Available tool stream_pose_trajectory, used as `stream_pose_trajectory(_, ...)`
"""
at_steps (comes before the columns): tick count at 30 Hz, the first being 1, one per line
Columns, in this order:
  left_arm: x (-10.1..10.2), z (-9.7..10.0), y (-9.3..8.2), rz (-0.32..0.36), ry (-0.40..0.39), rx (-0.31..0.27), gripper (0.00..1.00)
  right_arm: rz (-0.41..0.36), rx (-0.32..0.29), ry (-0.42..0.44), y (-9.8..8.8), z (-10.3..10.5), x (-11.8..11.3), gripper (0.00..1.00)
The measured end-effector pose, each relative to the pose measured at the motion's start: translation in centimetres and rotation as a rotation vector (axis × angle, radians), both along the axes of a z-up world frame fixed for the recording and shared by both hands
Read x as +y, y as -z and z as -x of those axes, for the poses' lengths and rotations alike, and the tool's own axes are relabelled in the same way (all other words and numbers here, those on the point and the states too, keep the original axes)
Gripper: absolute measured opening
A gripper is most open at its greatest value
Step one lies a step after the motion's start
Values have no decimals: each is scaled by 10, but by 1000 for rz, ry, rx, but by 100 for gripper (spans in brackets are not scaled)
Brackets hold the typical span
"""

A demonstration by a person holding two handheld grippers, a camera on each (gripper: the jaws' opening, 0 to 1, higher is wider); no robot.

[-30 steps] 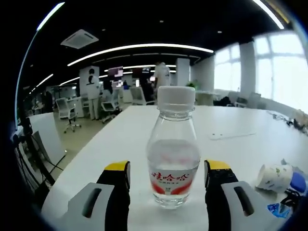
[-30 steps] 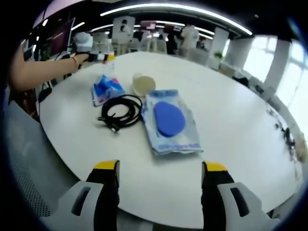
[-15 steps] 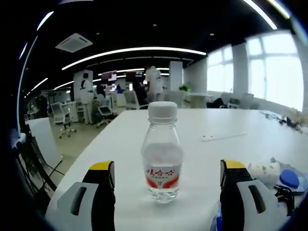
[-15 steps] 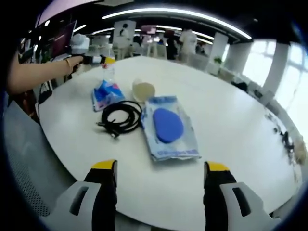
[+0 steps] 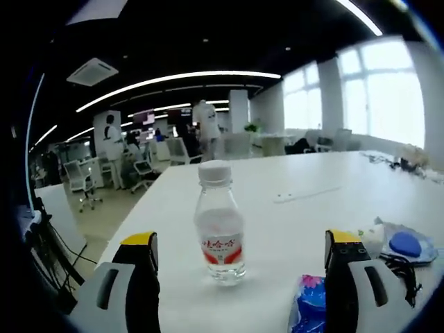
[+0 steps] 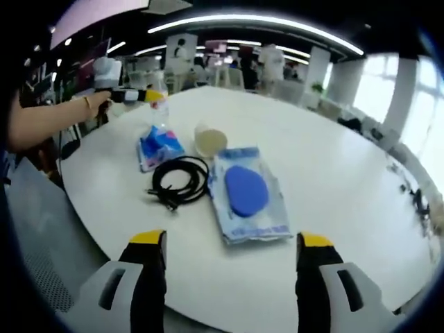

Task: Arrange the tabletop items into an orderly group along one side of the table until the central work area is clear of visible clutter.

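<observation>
Bottle of clear plastic with a white cap and red label [image 5: 218, 223] stands upright on your white bench [image 5: 291, 222], between your left tongs [image 5: 243, 257], jaws wide apart, touching nothing. Right tongs [image 6: 232, 260] gape too, above the black coiled cable [image 6: 179, 182], blue pouch [image 6: 248, 193], and what looks like a cup [image 6: 209, 141].

Upright capped water bottle [image 5: 219, 223] beside blue packet [image 5: 307, 312]

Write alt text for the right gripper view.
A coiled black cable lies on a white table between a blue packet and a clear bag holding a blue pad, beyond the open right tool.
</observation>
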State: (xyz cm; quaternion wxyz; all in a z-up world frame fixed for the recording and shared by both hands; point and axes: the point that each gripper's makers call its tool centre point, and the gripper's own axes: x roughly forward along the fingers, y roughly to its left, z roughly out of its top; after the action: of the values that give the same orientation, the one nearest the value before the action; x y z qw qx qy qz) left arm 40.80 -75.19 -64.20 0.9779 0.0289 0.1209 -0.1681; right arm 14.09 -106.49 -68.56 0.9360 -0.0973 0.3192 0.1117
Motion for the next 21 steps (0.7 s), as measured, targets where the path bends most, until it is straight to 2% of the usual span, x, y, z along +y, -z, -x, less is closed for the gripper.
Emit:
stream_pose_trajectory(2,-4,5,-6,22,15,-7,100,0,-15,-19,-5,-7,3,74)
stream_pose_trajectory(7,-10,15,-14,19,46,-13,99,-9,-37,-56,-13,-21,10,73)
stream_pose_trajectory(10,-16,28,-19,17,64,-14,99,-13,-47,-74,-17,-30,14,73)
stream_pose_trajectory(15,-22,42,-24,14,89,-7,99,-59,-74,-118,-26,-50,28,73)
stream_pose_trajectory(18,-25,54,-28,11,98,-1,99,-81,-84,-125,-28,-60,35,73)
stream_pose_trajectory(21,-24,63,-32,2,94,-5,99,-61,-94,-136,-24,-71,41,73)
